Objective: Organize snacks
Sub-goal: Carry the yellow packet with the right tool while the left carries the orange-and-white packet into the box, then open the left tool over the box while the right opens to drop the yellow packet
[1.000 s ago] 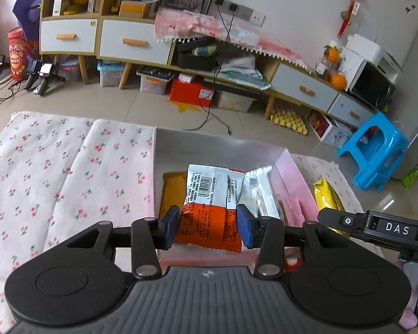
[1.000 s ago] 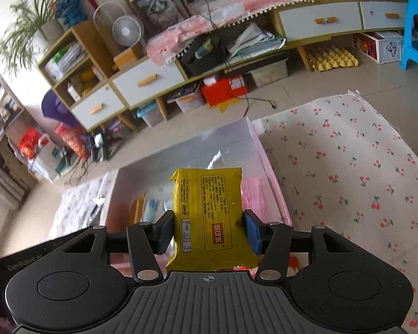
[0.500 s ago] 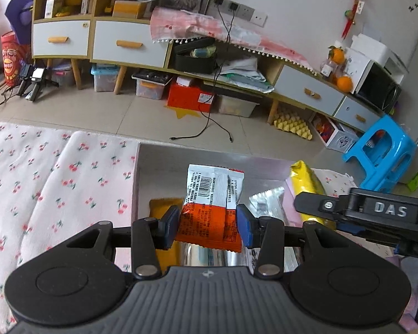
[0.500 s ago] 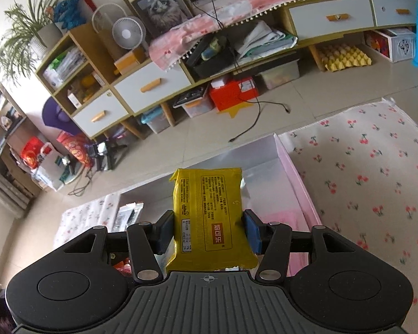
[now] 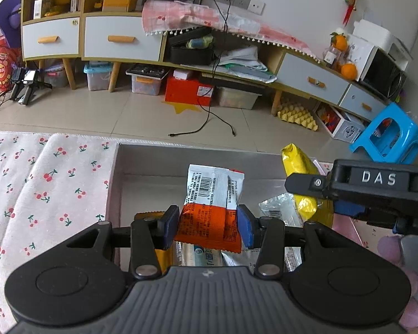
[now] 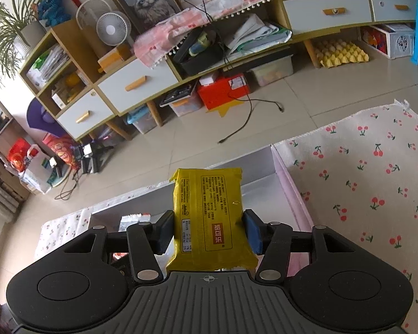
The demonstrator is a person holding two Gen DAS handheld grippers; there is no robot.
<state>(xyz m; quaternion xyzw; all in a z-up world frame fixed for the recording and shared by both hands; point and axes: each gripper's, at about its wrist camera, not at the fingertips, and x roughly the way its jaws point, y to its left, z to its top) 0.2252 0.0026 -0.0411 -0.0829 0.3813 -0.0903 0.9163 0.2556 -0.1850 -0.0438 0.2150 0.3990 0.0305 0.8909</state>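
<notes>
- Left gripper (image 5: 207, 225) held orange-white packet (image 5: 211, 208) over the box (image 5: 181, 157); jaws just easing apart.
- Right gripper (image 6: 207, 232) held yellow packet (image 6: 209, 214) over the box's right edge, jaws loosening too.
- Several snacks already inside; these two not yet dropped.

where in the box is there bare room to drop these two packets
The far end of the box is bare, from its far wall to the orange packet in the left gripper. Nearer, wrappers crowd the floor. Beside the yellow packet in the right gripper, the floor along the pink wall shows bare.
</notes>
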